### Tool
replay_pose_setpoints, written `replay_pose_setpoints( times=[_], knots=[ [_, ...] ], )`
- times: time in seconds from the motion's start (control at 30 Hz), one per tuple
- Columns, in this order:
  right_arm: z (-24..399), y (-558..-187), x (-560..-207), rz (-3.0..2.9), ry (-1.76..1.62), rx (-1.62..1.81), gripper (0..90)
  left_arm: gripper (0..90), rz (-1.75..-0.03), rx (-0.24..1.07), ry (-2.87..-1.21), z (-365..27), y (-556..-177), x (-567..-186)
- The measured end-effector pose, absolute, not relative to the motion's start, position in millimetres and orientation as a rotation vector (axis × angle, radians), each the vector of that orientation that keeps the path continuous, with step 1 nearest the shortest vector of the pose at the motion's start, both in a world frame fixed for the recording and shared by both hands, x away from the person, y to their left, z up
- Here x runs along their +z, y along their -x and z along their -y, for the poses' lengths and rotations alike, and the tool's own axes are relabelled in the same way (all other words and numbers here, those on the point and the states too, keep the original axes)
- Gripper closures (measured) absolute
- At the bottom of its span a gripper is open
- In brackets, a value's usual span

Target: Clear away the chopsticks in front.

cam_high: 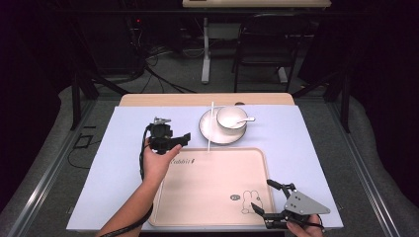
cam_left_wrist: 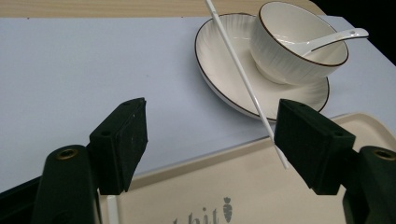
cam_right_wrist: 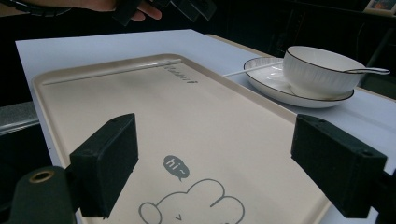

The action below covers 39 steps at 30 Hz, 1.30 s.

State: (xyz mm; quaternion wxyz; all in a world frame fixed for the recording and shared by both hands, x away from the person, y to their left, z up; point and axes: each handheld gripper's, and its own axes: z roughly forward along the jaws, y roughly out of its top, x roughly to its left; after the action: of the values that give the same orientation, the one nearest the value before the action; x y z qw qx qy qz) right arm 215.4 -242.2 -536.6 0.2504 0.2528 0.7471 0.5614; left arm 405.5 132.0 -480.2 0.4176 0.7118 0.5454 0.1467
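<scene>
A wooden surface [cam_high: 148,99] is covered by a pale lavender-blue mat [cam_high: 123,158]. The room beyond is dark, with a black chair [cam_high: 267,44] and the white leg of a second desk [cam_high: 205,49] on a grey floor strewn with cables.

On the mat lies a large beige rectangular plastic tray [cam_high: 207,187], printed with a grey rabbit outline and a small "hi" speech bubble [cam_right_wrist: 176,167]. Just past the tray's far edge stands a white ribbed ceramic saucer with a dark rim [cam_high: 210,132], carrying a matching white ribbed bowl [cam_high: 231,117]. A white ceramic spoon [cam_high: 243,120] rests in the bowl, its handle over the rim.

A thin white straight stick [cam_left_wrist: 243,79] lies across the saucer's left side, its near end reaching over the tray's far rim.

The left gripper [cam_high: 174,140], held in the person's left hand [cam_high: 159,160], hovers above the tray's far-left corner. Its jaws stand wide apart, holding nothing, with the stick's near end just beside one jaw in the left gripper view.

The right gripper [cam_high: 263,196] sits low over the tray's near-right corner beside the rabbit print, jaws likewise spread wide and empty.
</scene>
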Motion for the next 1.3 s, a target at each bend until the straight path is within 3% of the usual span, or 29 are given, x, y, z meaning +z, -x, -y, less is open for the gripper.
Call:
replay_pose_setpoints(
  times=[0.73, 1.3],
  knots=[
    [242.5, -215.2, -536.7, -2.032, -0.691, 1.53, 14.5, 27.2, -1.401, 0.359, -1.787, -116.1, -459.1, -451.9],
    [242.0, -215.2, -536.7, -2.036, -0.686, 1.528, 14.5, 31.8, -1.468, 0.308, -1.78, -106.8, -491.9, -462.7]
  ],
)
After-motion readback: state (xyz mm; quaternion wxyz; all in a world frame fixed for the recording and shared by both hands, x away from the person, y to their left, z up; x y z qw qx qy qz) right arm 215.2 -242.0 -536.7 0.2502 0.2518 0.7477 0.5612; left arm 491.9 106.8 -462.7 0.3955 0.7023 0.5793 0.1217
